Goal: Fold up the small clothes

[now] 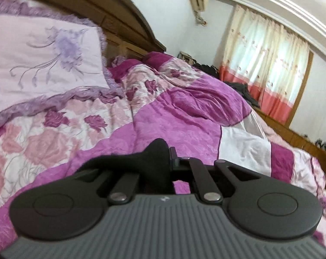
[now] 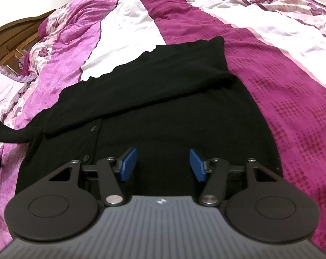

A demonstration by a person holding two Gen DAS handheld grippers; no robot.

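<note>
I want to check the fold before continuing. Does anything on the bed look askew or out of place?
Yes. The black cardigan lies flat, but one sleeve crosses it at a slant instead of straight. At its left edge a strip of black fabric pulls away off the quilt, apparently held in the shut left gripper.

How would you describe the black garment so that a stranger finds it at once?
Look at the bed with the pink and purple quilt. On its magenta and white stripes lies the cardigan, flat, with small dark buttons. It is the only black item on the quilt.
</note>
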